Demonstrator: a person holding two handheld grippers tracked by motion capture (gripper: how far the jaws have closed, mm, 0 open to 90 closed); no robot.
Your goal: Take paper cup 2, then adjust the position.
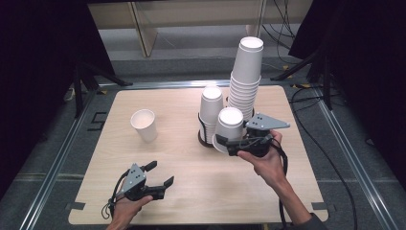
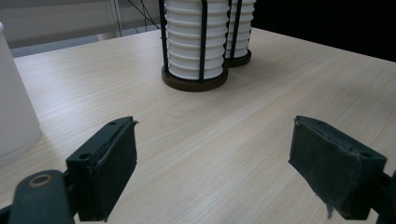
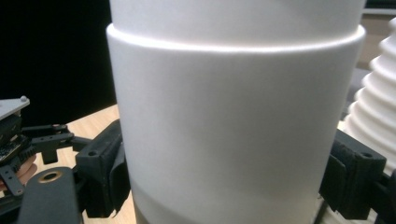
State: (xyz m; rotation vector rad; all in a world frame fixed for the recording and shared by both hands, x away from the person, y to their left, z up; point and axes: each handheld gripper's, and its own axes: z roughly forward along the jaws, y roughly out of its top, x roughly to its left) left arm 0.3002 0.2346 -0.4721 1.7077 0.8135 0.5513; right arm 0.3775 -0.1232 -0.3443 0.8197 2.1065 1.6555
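The right gripper [image 1: 233, 145] pinched a light, crushable white paper cup [image 1: 230, 123] low on its wall, near the pale wooden surface's [image 1: 167, 163] middle, while the left gripper's [image 1: 159, 174] fingers stood spread.

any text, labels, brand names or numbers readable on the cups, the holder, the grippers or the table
None: no readable text in these views.
White paper cups, the single one and the stacks: plain, no print.
Black wire cup holder with a dark round base: no label.
Left gripper and right gripper: no markings to read.
Light wooden table: bare wood grain.
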